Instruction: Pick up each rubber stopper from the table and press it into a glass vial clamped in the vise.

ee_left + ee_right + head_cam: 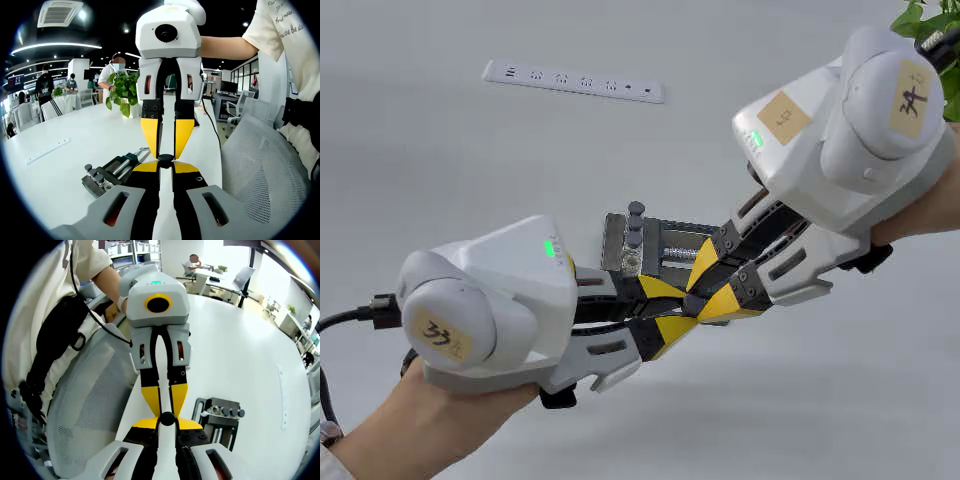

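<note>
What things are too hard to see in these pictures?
1. Who holds the stopper: in both gripper views it sits where the jaws of the left gripper and right gripper meet, and the tips hide the grip.
2. Vise: in the head view the crossed jaws cover its near end.
3. Vials: too small in every view to count, or to see how deep their stoppers sit.

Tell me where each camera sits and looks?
Head view: on the head, looking down at the vise; both hands show.
Left gripper view: on the left gripper, facing the right gripper; own jaws, an arm show.
Right gripper view: on the right gripper, facing the left one; own jaws, a torso show.
Shared: the stopper between the tips, the vise.
</note>
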